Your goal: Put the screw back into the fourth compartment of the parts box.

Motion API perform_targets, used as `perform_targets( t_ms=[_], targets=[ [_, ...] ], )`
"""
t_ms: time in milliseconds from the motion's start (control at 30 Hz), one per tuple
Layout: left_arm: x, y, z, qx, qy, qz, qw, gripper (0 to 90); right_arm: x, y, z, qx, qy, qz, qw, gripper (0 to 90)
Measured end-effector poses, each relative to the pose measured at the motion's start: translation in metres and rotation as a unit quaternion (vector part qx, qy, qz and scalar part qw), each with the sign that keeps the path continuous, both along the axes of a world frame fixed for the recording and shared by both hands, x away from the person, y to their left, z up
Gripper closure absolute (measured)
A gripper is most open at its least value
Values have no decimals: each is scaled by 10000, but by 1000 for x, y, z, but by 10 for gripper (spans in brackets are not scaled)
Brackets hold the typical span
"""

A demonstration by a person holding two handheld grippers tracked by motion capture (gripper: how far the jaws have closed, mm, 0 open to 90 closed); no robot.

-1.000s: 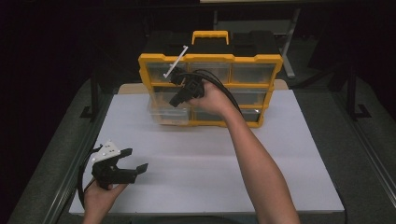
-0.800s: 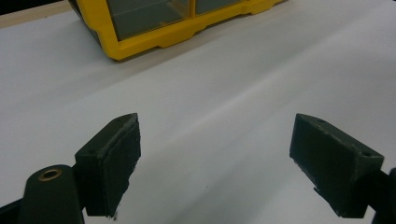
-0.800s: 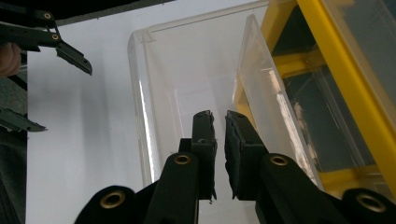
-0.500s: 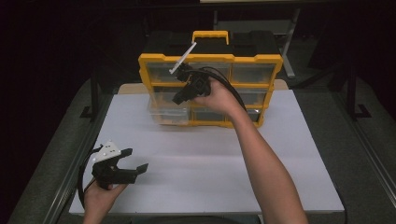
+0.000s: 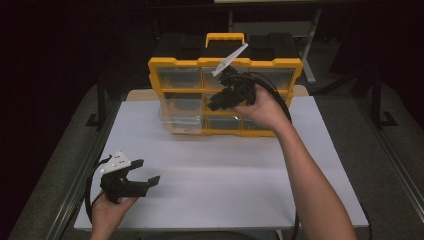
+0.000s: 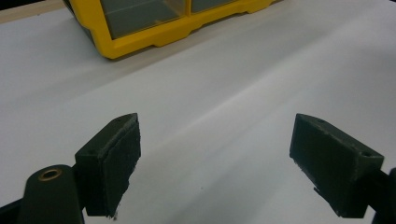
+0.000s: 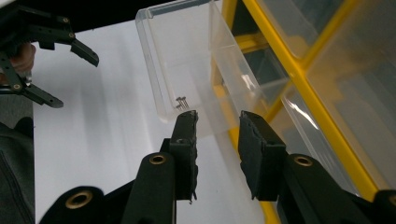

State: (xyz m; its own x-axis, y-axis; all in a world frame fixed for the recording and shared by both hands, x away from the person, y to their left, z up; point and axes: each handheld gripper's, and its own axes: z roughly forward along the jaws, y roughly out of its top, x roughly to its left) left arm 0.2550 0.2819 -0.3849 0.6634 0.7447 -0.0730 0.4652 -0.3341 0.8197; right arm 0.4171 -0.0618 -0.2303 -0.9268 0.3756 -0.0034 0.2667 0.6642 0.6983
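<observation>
Tiny metal bits [image 7: 181, 102] in clear drawer [image 7: 187, 60] too small to identify.

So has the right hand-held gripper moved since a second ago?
Yes. The right hand-held gripper has shifted right and up across the yellow organizer, away from the pulled-out clear drawer; its jaws have just been opening, nothing between them.

The place looked like a workshop or lab bench: a white-topped table [image 5: 225, 165] on a metal frame stood in a dark room, carrying a yellow parts organizer [image 5: 225, 95] with clear drawers.
</observation>
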Motion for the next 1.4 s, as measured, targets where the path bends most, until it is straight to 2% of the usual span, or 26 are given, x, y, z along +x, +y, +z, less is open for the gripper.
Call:
perform_targets(
  t_ms=[100,133,333,533,700,1033,1400],
  targets=[
    [0,-1,0,-70,-11,21,10000,160,-5,-15,-2,58,48,-168,9998,636],
    [0,-1,-1,-57,-38,5,10000,160,-7,-20,-3,127,83,-227,9996,628],
    [0,0,0,18,-56,-36,10000,160,-14,-41,-8,136,109,-421,9990,564],
    [-1,0,0,30,-49,-41,10000,160,-22,-64,-18,227,183,-683,9972,501],
    [0,0,0,23,-48,-27,10000,160,-27,-80,-28,284,199,-771,9964,469],
    [1,0,0,38,-105,-69,9999,160,-41,-99,-46,387,243,-978,9942,429],
    [0,-1,1,47,-71,-52,10000,160,-54,-117,-69,465,292,-1175,9916,381]
  ],
)
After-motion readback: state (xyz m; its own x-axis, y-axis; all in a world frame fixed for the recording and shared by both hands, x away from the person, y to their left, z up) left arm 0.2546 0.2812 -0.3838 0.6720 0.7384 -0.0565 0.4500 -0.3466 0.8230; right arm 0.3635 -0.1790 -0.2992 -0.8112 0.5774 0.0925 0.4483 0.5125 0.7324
